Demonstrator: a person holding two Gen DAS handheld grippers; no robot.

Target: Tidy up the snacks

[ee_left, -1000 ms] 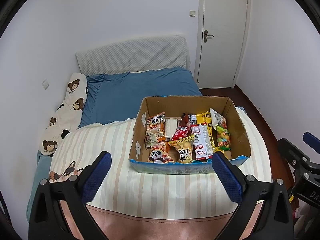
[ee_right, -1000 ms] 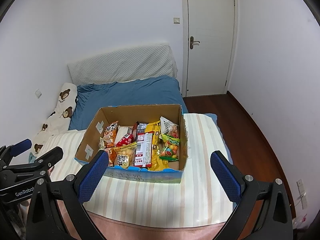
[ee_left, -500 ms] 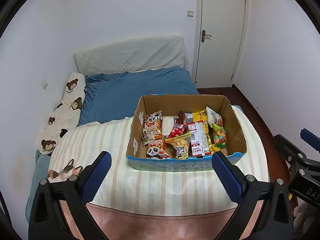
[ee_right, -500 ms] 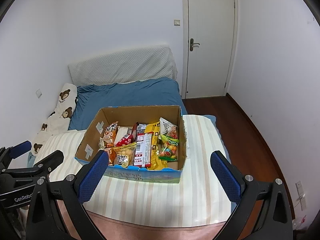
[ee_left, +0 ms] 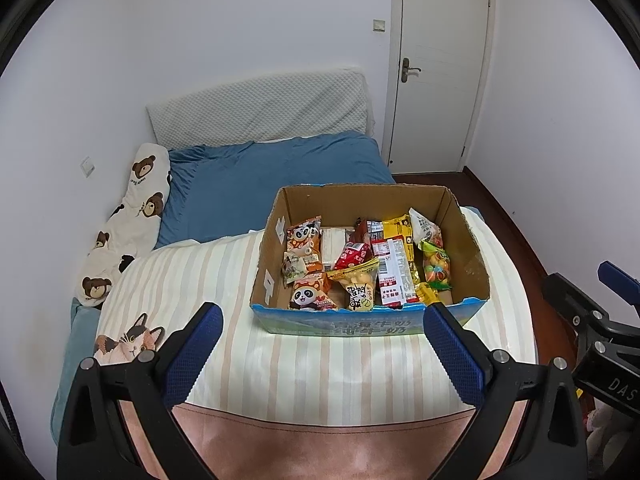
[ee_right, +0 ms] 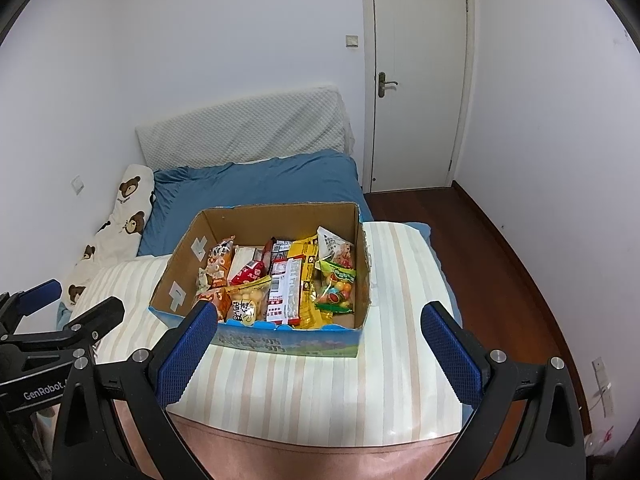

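A cardboard box [ee_left: 368, 326] with a blue front stands on a striped cloth on the bed; it also shows in the right wrist view [ee_right: 288, 344]. It holds several snack packs: panda packs [ee_left: 304, 240], a yellow egg-ball bag [ee_left: 358, 284], a red and white pack [ee_left: 394, 272] and a candy bag [ee_left: 436, 268]. My left gripper [ee_left: 320, 344] is open and empty, held back in front of the box. My right gripper [ee_right: 318, 346] is open and empty, also in front of the box.
The striped cloth [ee_left: 180, 276] covers the near bed; a blue sheet [ee_left: 260, 184] and a grey headboard pad [ee_left: 260, 108] lie behind. A bear-print pillow [ee_left: 132, 216] lies left. A white door [ee_left: 440, 64] and wooden floor [ee_right: 492, 264] are right.
Both views have shifted slightly; the box sits a little further from the grippers and more to the left. Both grippers stay open and empty.
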